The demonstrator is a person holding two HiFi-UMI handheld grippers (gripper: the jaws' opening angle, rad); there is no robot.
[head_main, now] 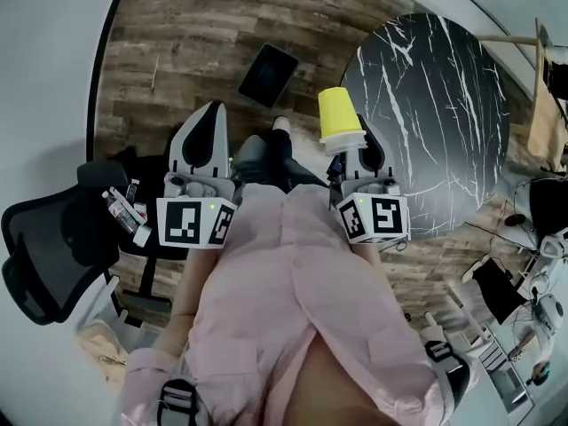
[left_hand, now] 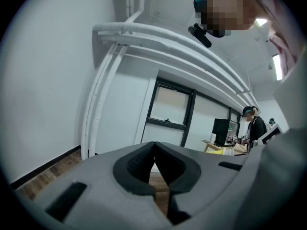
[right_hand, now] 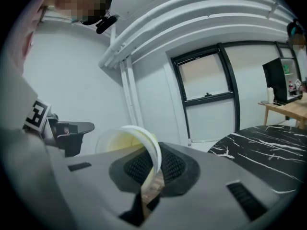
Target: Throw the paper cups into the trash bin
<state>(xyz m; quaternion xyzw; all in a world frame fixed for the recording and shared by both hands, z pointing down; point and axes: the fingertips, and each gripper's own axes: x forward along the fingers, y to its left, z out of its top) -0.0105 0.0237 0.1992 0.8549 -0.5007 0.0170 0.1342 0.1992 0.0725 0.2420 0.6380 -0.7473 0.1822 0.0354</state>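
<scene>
- While I hold both tools out ahead of me, my right gripper (right_hand: 152,171) is clamped on the rim of the yellow paper cup (head_main: 338,114), one pad inside the wall and one outside.
- The cup's base points away beyond the jaw tips.
- My left gripper (left_hand: 156,169) has its jaws pressed together with nothing between them.

office, swivel chair (head_main: 49,251), monitor (left_hand: 221,131), marble-look table (head_main: 435,105)
</scene>
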